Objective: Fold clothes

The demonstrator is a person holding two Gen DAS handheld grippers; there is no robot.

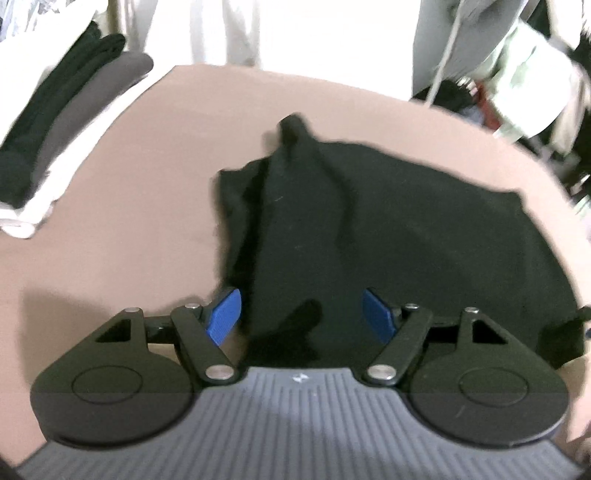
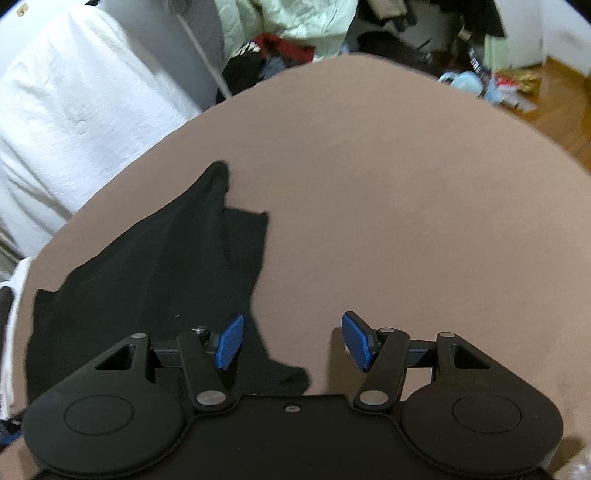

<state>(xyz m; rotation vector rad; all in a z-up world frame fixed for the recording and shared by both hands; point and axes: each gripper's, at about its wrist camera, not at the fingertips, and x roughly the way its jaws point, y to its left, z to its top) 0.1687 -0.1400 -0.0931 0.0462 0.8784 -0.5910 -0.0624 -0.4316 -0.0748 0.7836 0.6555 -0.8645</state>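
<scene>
Your left gripper hangs over the near part of the black garment, its blue pads spread wide with nothing between them, so the jaws are released. The garment lies rumpled on the brown surface, one narrow end bunched up and pointing away from you, the wider part spread out to the right. In the right wrist view the same black garment sits to the left on the brown surface, and your right gripper is at its right edge: the left pad is over the cloth, the right pad over bare surface, jaws released and gripping nothing. A stack of folded clothes, black over grey over white, rests at the far left of the surface. A loose pile of clothes lies beyond the far edge, and a white cloth lies to the left.
</scene>
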